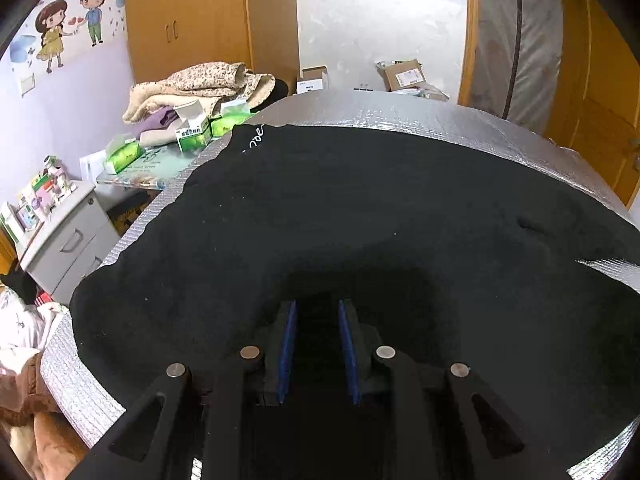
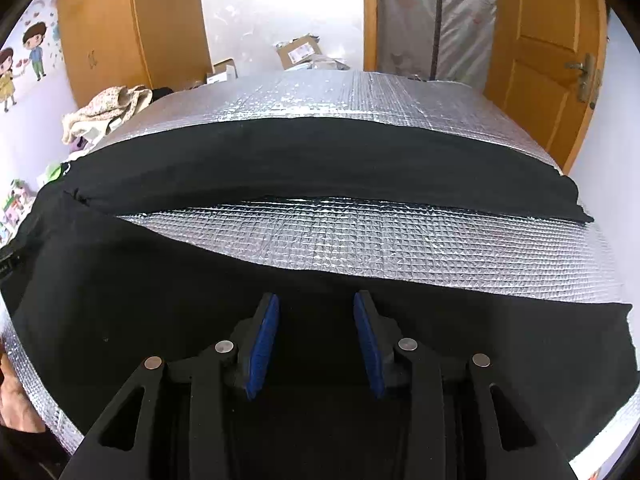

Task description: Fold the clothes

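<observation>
Black trousers [image 1: 360, 208] lie spread flat on a silver quilted foil surface [image 1: 460, 118]. White lettering shows at the garment's far left corner. My left gripper [image 1: 318, 308] hovers over the near part of the cloth, open, with nothing between its blue pads [image 1: 289, 344]. In the right wrist view the two black legs [image 2: 320, 160] run left to right, split by a wedge of bare foil [image 2: 360, 236]. My right gripper [image 2: 316, 302] sits over the nearer leg [image 2: 160, 280], open and empty.
Left of the surface stands a heap of beige fleece clothes [image 1: 200, 84], green-and-white boxes [image 1: 192, 136] and a grey drawer unit [image 1: 68, 232]. Cardboard boxes [image 1: 404, 74] lie on the floor beyond. A wooden wardrobe [image 1: 188, 16] and a door [image 2: 548, 52] stand behind.
</observation>
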`<control>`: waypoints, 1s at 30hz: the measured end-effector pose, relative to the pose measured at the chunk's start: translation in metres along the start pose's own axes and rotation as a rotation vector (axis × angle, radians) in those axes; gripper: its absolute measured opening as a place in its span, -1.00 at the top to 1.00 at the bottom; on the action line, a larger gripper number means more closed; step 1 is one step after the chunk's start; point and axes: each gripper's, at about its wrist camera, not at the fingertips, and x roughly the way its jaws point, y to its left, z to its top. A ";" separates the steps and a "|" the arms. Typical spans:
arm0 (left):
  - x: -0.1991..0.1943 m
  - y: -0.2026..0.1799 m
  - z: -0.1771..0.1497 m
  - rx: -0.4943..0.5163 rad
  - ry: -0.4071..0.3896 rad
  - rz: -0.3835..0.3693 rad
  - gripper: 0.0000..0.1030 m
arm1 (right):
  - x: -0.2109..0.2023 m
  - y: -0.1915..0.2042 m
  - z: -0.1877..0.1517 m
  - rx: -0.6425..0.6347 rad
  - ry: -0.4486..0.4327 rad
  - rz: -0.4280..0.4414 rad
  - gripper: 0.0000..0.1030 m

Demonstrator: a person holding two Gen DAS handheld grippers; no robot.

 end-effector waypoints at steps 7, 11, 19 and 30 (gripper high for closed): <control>-0.001 -0.001 -0.004 0.006 -0.026 0.005 0.56 | 0.000 0.001 -0.002 0.001 -0.027 -0.009 0.20; -0.001 -0.002 -0.005 0.009 -0.041 0.008 0.56 | 0.000 0.000 -0.002 0.000 -0.037 -0.009 0.20; -0.001 -0.001 -0.006 0.013 -0.041 -0.001 0.56 | -0.001 -0.006 0.004 0.044 -0.003 0.019 0.20; -0.008 0.034 0.003 -0.067 -0.007 0.081 0.56 | -0.006 -0.026 0.010 0.161 0.007 0.031 0.21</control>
